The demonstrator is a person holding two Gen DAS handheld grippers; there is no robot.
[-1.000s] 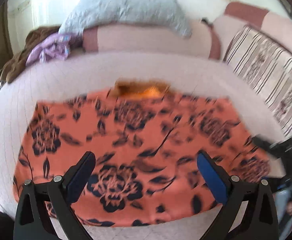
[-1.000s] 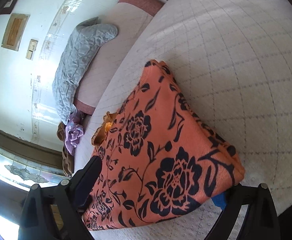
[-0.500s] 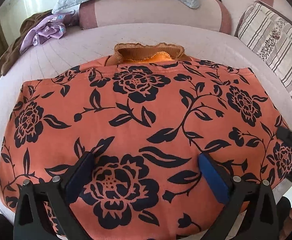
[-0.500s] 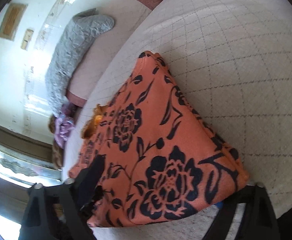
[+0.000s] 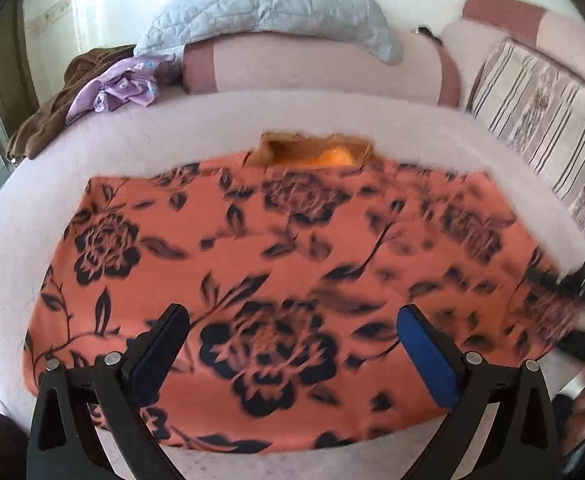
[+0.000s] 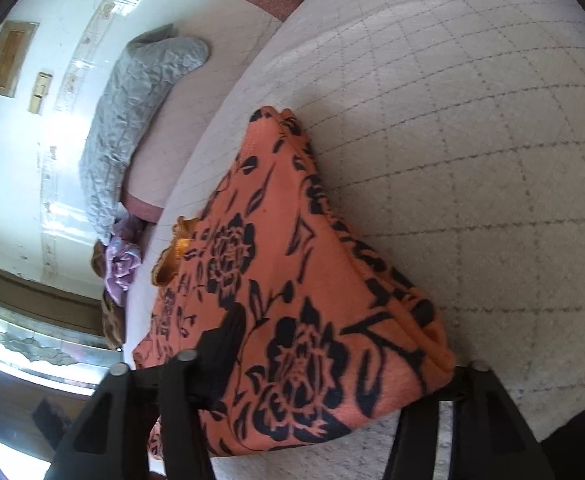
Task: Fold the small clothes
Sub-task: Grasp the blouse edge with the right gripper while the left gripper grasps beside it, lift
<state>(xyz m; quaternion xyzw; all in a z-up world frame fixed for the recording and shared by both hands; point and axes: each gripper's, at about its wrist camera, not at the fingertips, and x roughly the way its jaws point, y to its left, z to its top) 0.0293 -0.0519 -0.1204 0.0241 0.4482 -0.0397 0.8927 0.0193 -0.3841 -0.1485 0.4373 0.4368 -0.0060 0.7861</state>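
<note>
Quilted bed (image 5: 212, 128): floral garment (image 5: 276, 248) lying flat, long axis sideways, collar far.

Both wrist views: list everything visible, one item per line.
Garment: 1, orange with black flowers, flat on the bed, collar at the far edge.
Bed cover: 1, pale quilted, under the garment.
Bolster: 1, pink with darker ends, at the head of the bed.
Grey quilt: 1, draped over the bolster.
Striped cushion: 1, cream with dark stripes, far right.
Purple cloth: 1, bunched, far left.
Brown cloth: 1, beside the purple cloth.
Left gripper: 1, black, open above the garment's near edge.
Right gripper: 1, black, jaws closing around the garment's near corner.
</note>
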